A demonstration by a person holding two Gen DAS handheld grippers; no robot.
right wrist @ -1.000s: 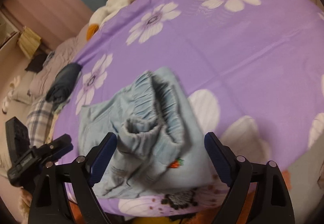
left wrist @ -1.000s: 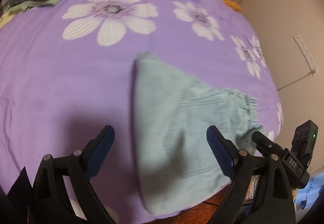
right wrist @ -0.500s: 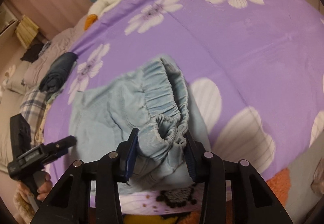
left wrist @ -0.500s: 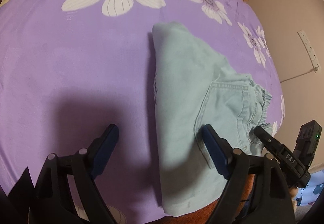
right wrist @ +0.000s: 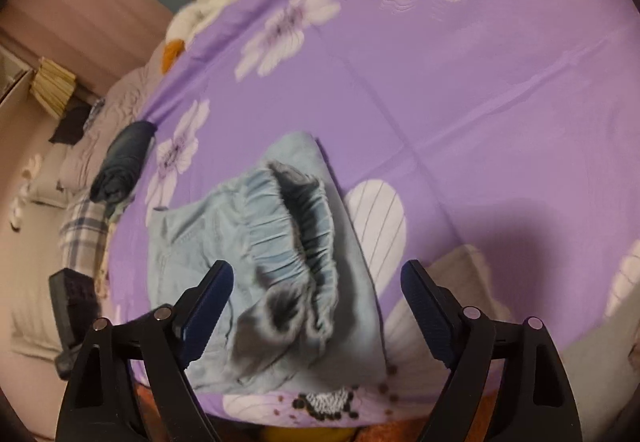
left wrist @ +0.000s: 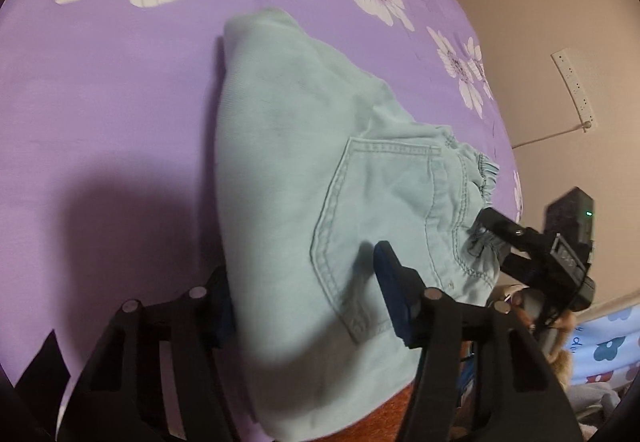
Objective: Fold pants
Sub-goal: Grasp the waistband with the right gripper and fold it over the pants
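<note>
The pale blue pants lie folded into a compact bundle on the purple bed. Left gripper closes astride their near edge; right gripper opens, holding nothing, above the waistband. Little remains, I'd judge.

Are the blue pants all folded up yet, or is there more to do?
Partly. The pants already lie doubled over in a short bundle on the purple bedspread. Right now the left gripper is closing around the near edge, and the right gripper is opening over the bunched waistband. Probably left: flattening that waistband and maybe one more fold.
</note>
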